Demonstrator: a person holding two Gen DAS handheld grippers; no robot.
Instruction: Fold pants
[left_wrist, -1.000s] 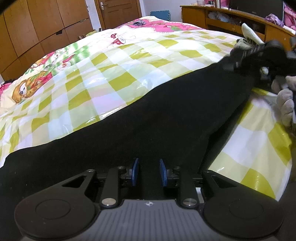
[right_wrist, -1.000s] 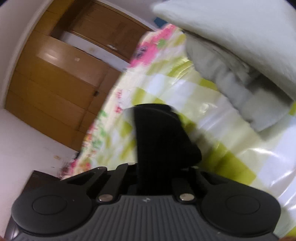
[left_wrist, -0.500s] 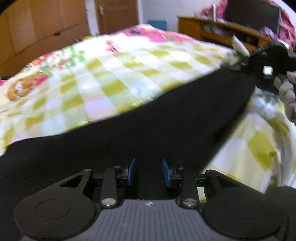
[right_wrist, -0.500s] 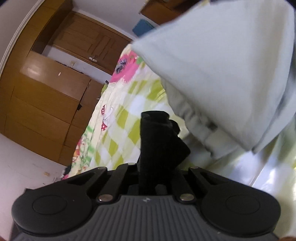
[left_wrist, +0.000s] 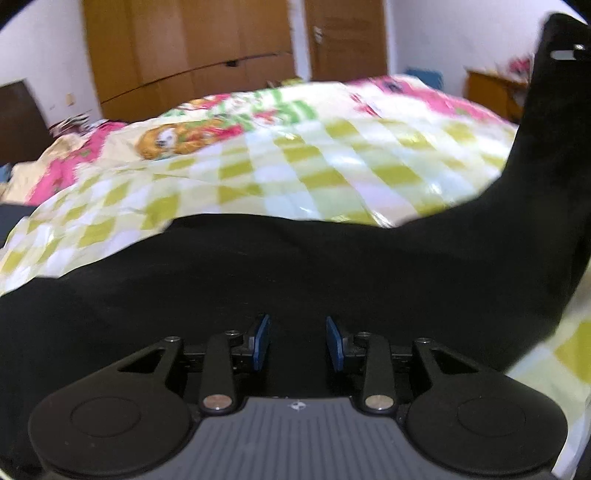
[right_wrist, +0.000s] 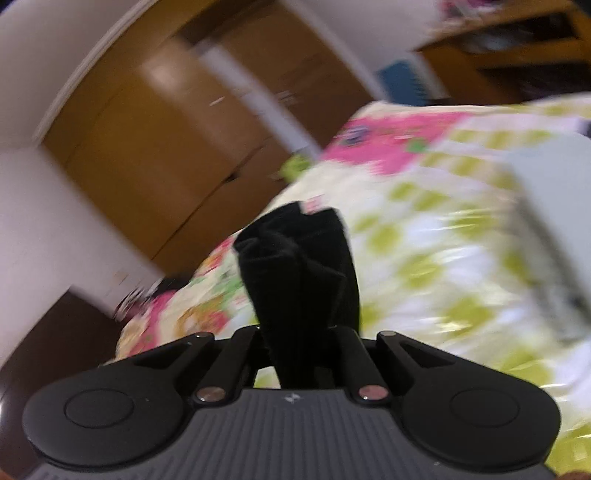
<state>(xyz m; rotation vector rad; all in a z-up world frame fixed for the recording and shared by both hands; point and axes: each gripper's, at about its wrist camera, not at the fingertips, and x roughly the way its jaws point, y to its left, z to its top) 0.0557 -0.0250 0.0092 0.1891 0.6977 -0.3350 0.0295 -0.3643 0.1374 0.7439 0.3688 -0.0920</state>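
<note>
- The black pants (left_wrist: 295, 266) lie across the near part of the bed (left_wrist: 295, 166), on its green-checked cover; one end rises at about 2 o'clock in the left view.
- The right tool (right_wrist: 301, 332) is clamped on a bunched end of the pants, which sticks up out of its fingers toward 12 o'clock.
- The left tool (left_wrist: 297, 347) sits over the dark cloth with its blue pads (left_wrist: 261, 345) parted. Whether cloth lies between them I cannot tell.
- The step looks like carrying the held end over to make a fold.
- To do it well, keep the right grip firm and sweep low and steadily, so the cloth lays flat rather than bunching.
- Use the left tool to pin the fold line.
- A grey cloth (right_wrist: 554, 229) at 3 o'clock in the right view should be kept clear.
</note>
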